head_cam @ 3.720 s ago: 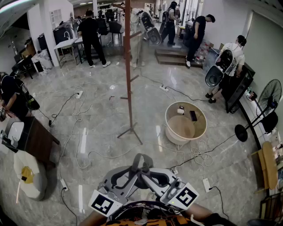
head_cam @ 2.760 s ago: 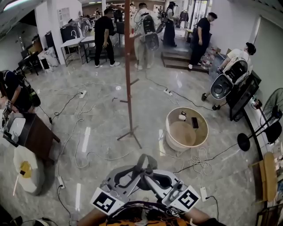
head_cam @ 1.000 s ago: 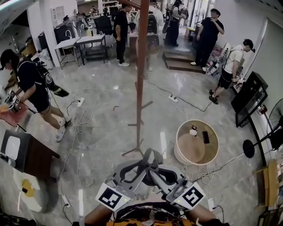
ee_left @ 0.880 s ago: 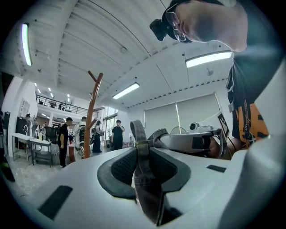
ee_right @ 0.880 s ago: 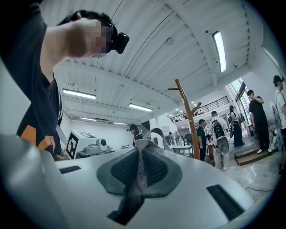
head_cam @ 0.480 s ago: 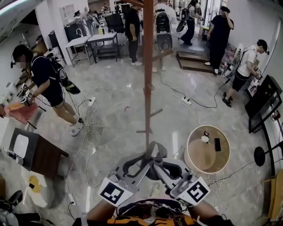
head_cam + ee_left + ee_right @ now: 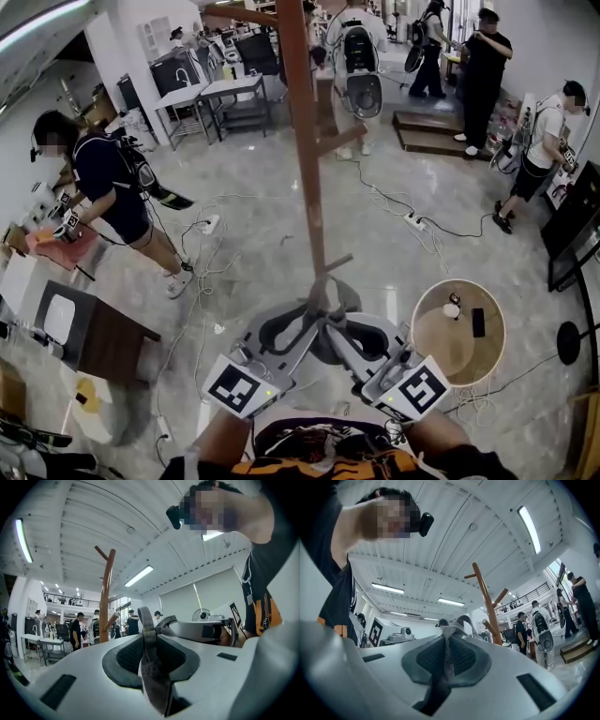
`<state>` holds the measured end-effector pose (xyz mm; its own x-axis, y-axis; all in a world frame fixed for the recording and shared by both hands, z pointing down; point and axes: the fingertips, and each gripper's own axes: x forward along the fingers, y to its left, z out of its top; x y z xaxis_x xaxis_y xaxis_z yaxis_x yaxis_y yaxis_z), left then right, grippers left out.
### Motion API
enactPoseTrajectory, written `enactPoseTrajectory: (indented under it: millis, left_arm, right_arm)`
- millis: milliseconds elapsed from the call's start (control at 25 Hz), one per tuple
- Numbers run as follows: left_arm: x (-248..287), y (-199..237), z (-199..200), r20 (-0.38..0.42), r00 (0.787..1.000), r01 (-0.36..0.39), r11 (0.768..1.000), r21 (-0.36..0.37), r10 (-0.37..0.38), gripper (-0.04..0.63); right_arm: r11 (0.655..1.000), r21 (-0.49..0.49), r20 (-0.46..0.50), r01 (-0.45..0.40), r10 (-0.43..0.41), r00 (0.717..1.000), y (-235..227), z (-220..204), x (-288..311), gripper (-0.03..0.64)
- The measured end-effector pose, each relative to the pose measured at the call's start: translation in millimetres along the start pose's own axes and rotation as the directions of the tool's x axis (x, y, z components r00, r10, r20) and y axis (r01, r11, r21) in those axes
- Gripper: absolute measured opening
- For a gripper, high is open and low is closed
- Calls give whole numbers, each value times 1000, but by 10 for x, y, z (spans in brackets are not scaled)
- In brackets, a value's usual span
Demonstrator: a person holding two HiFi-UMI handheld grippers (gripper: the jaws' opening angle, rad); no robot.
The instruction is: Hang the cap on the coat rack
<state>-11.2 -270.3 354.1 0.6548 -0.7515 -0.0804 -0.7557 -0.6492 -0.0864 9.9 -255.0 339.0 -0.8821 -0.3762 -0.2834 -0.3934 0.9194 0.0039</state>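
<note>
Quick look from the remote seat: both grippers sit together at 6 o'clock in the head view, and the cap (image 7: 327, 302) is strung between their tips. The left gripper (image 7: 311, 319) is pinching the cap's grey strap. In the left gripper view the fabric runs right down the middle between the dark pads, and a loop of it stands up past the tips. Same deal with the right gripper (image 7: 335, 324): its jaws are clamped on the strap too, with the band curling up at the far end. The marker cubes are down at 7 and 5 o'clock, near the forearms.

The coat rack (image 7: 302, 141) is a brown wooden pole running from 12 o'clock down to the middle of the head view, so the cap lines up right below it. One peg (image 7: 339, 139) sticks out toward 1 o'clock and another short one (image 7: 337, 262) is lower down, just above the cap. The cap isn't on any peg, and in both gripper views the rack stands apart behind it.

Other stuff: a round bench (image 7: 415, 330) at 4 o'clock with a phone (image 7: 477, 322) on it, and a dark cabinet (image 7: 103, 342) at 8 o'clock. Cables (image 7: 202, 281) trail over the marble floor, and a person with a backpack (image 7: 112, 187) is at 10 o'clock.
</note>
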Motion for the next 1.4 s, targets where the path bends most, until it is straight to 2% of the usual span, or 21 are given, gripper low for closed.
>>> enactPoseTrajectory:
  millis: [120, 320, 600, 880, 1000, 1120, 1240, 1320, 1400]
  left_arm:
    - [48, 217, 36, 15, 1000, 3, 1000, -19, -3, 89]
    - [141, 552, 84, 18, 999, 36, 999, 13, -36, 89]
    - [276, 909, 3, 13, 998, 56, 998, -12, -56, 89]
    - [430, 1020, 73, 19, 996, 88, 996, -16, -88, 89]
    - [393, 917, 224, 62, 992, 111, 994, 22, -113, 89]
    - [406, 898, 240, 49, 991, 125, 992, 23, -126, 89]
    - [469, 1027, 110, 17, 991, 131, 991, -31, -130, 89]
    - [472, 1128, -16, -1, 992, 129, 989, -73, -130, 89]
    - [476, 1219, -119, -26, 993, 111, 990, -83, -114, 89]
  right_arm:
    - [1000, -16, -5, 21, -21, 1000, -110, 11, 200, 38]
    - [998, -26, -11, 64, -65, 998, -308, -3, 492, 38]
    - [993, -18, -26, 118, -118, 993, -577, -77, 771, 38]
    - [981, -41, -21, 187, -188, 982, -746, -6, 855, 40]
    - [971, -112, 6, 213, -214, 977, -627, 93, 811, 38]
    - [963, -159, -4, 217, -221, 975, -610, 130, 808, 38]
    - [969, -123, -48, 214, -221, 974, -736, 35, 890, 40]
    - [974, -72, -70, 216, -221, 973, -798, -75, 966, 38]
    - [976, -7, -86, 218, -218, 972, -865, -190, 1026, 38]
